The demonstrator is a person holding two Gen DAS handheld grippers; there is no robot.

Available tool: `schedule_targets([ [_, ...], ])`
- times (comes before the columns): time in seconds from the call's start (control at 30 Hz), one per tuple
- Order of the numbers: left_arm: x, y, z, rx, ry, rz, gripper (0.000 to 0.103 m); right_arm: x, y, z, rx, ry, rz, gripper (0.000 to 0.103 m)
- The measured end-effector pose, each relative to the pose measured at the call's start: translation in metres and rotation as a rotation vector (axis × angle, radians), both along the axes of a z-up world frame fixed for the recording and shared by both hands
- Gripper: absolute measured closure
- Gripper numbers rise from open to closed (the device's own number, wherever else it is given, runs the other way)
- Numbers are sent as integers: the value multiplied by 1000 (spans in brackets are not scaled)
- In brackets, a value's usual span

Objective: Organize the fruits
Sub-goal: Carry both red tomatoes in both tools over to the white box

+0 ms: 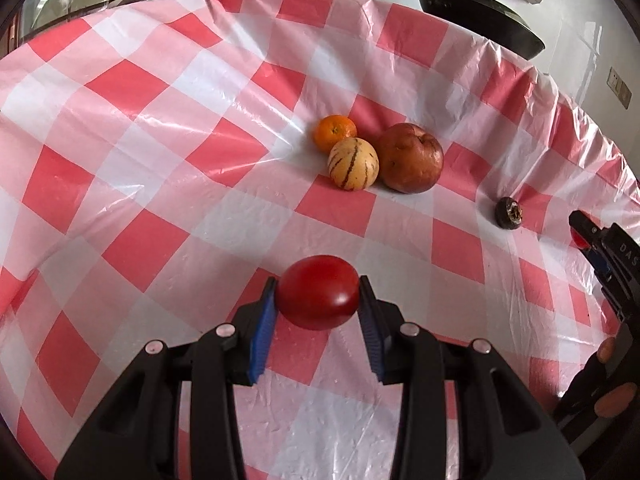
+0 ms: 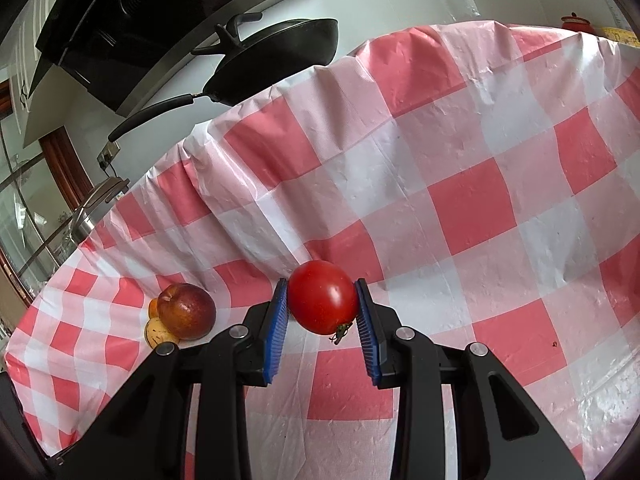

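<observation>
Left claw (image 1: pixel 318 300) grips one tomato (image 1: pixel 318 298); right claw (image 2: pixel 322 300) grips another tomato (image 2: pixel 323 297); risk: hard squeeze bruises the skin; release ahead of the left claw may bump the fruit cluster (image 1: pixel 376 158), scattering it.

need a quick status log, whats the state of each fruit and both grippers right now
left gripper: shut on a red tomato
right gripper: shut on a second tomato, stem end down
orange, striped melon, apple: clustered on the tablecloth, ungripped
dark fruit: alone, apart from the cluster
</observation>
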State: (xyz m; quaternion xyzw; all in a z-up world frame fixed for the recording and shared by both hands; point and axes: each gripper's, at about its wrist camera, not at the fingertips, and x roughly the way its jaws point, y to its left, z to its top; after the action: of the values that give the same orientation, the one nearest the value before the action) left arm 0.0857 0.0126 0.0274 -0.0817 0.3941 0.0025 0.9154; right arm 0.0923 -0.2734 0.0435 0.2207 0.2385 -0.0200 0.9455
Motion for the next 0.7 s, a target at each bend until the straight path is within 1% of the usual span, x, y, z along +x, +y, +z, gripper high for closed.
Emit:
schedule_targets([
  [0.2,3,3,0,-11,-9,11,64,-2,2,-1,13,6,16,70],
  [0.33,6,11,-1,-21,-17,31,64,-14,12,10,61,-19,33,70],
  [0.4,8,14,-1,-37,-12,42,64,-28,25,14,89,-31,57,70],
  [0.43,9,15,0,-42,-13,43,64,-39,35,15,87,-28,77,70],
  [0.53,7,13,3,-20,-27,44,64,-75,63,14,88,-9,126,70],
  [0.6,5,12,5,-19,-41,37,64,-102,78,12,76,11,151,70],
  [0.7,1,13,8,-34,-56,37,64,-129,91,11,48,53,190,70],
])
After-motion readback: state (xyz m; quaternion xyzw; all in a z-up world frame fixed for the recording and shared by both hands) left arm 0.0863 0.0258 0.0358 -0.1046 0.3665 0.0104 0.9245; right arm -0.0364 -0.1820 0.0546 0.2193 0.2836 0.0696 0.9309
